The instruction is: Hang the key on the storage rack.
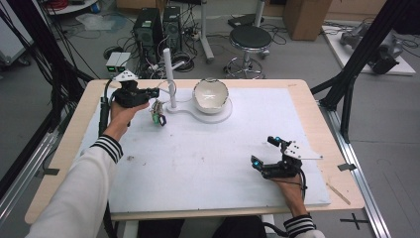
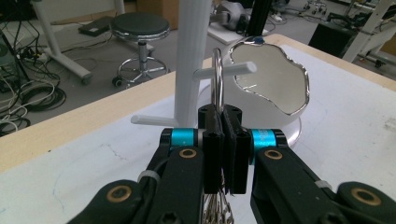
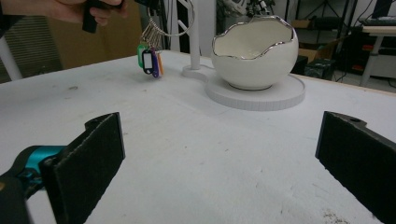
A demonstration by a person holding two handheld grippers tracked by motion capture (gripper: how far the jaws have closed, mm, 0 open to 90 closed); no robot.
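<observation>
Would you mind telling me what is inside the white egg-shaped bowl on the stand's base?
The bowl shows a bare, glossy white inner wall in the left gripper view. Nothing shows inside, but its bottom is hidden behind the silver rim.

Your sleeves [image 1: 84, 183] are white with black stripes at the cuffs. The bowl [image 3: 254, 53] is white with a shiny silver edge. The key tags [image 3: 150, 60] are green, white and purple. The table [image 1: 208, 148] is white with a light wood edge.
</observation>
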